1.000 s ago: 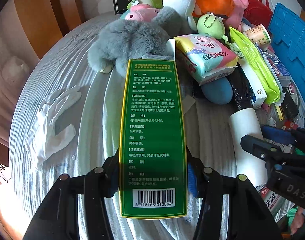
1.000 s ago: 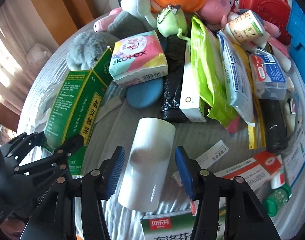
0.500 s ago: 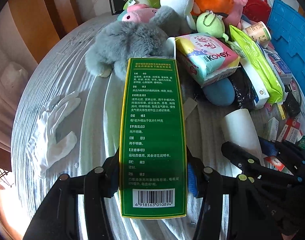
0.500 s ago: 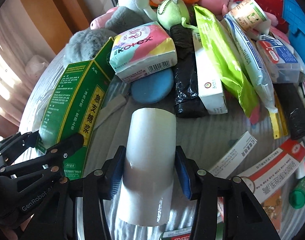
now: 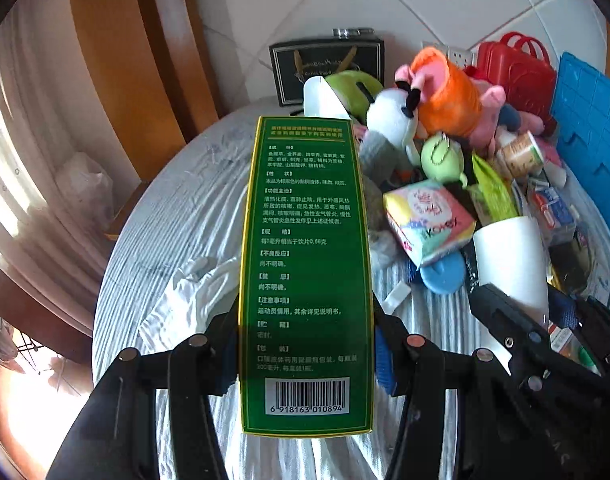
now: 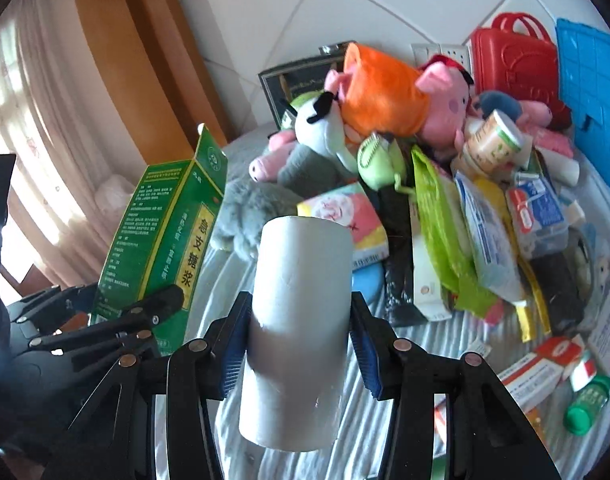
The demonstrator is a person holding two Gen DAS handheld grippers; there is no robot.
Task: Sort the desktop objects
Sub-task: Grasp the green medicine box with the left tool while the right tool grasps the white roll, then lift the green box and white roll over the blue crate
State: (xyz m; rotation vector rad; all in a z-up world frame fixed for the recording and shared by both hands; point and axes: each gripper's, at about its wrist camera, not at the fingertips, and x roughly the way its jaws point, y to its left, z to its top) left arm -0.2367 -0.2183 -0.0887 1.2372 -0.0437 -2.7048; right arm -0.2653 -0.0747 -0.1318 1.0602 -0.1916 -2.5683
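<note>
The left gripper (image 5: 307, 354) is clamped on the long sides of a green carton (image 5: 309, 272), a rigid printed cardboard box, held clear of the striped cloth on the worktop (image 5: 193, 216). The right gripper (image 6: 299, 344) is clamped on a white cylinder (image 6: 297, 320), smooth and round. Both are presumably held clear for sorting away from the plush-toy pile (image 6: 385, 100).

The green medicine box (image 5: 307, 272) is showing barcode number 6918163010894 under Chinese print; its yellow side panel (image 6: 191, 254) is reading 急支糖浆. The pastel tissue pack (image 5: 429, 220) is showing a partly legible Kotex logo.
</note>
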